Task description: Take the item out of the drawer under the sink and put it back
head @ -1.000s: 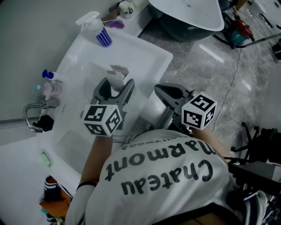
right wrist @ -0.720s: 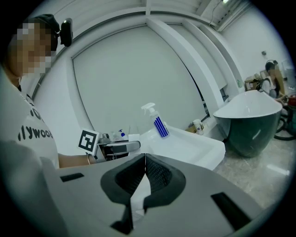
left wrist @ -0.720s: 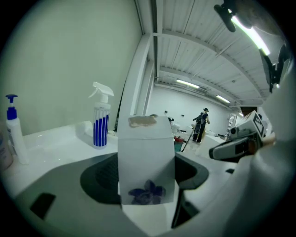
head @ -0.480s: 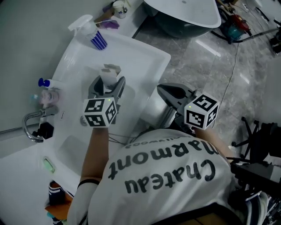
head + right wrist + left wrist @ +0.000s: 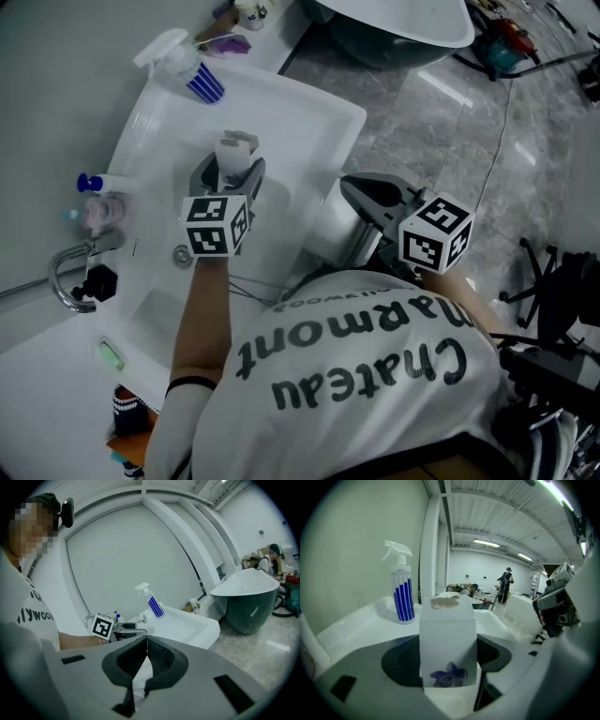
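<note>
Left tongs (image 5: 229,173) grip white carton (image 5: 448,639) over sink (image 5: 314,122); right tongs (image 5: 146,641) closed, seemingly empty.

"Chateau Marmont" stands upside down in large dark letters on the white shirt (image 5: 356,366), lower middle of the head view; a smaller line above it reads roughly "Hollywood"; at the left edge of the right gripper view the same shirt shows "lywoo"; the white box (image 5: 447,639) carries only a purple flower print.

The white rectangular ceramic sink (image 5: 319,114) is glossy and smooth. The small white box with a purple flower print (image 5: 448,639) looks like matt card. The curved metal tap (image 5: 54,274) shines, and the grey stone floor (image 5: 441,131) is polished.
</note>
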